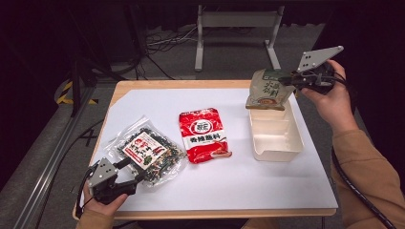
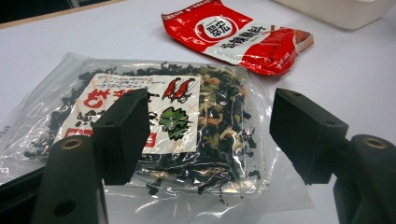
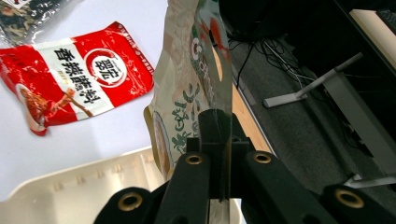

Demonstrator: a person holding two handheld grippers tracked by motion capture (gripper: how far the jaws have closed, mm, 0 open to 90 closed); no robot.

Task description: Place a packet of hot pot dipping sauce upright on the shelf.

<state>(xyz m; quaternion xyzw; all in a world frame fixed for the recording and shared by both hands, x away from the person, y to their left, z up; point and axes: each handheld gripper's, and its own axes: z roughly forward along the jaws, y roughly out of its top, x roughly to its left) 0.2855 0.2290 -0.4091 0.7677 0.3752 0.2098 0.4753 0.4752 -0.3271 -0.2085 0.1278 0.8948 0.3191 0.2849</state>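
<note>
My right gripper (image 1: 289, 82) is shut on the edge of a beige and green sachet (image 1: 266, 91), which hangs over the far end of a white plastic container (image 1: 279, 140). In the right gripper view the jaws (image 3: 219, 126) pinch the sachet (image 3: 187, 88) above the container's rim (image 3: 88, 184). A red seasoning sachet (image 1: 204, 135) lies flat mid-table. At the front left, my left gripper (image 1: 128, 172) stands open at the near corner of a clear bag of dried vegetables (image 1: 149, 153). In the left gripper view the bag (image 2: 205, 116) lies just beyond the spread jaws (image 2: 210, 135).
A white mat (image 1: 229, 181) covers the wooden table, with bare room at its front right. Behind the table a grey metal stand (image 1: 236, 28) and cables rest on the floor. The person's right forearm in an orange sleeve (image 1: 367, 171) runs along the table's right edge.
</note>
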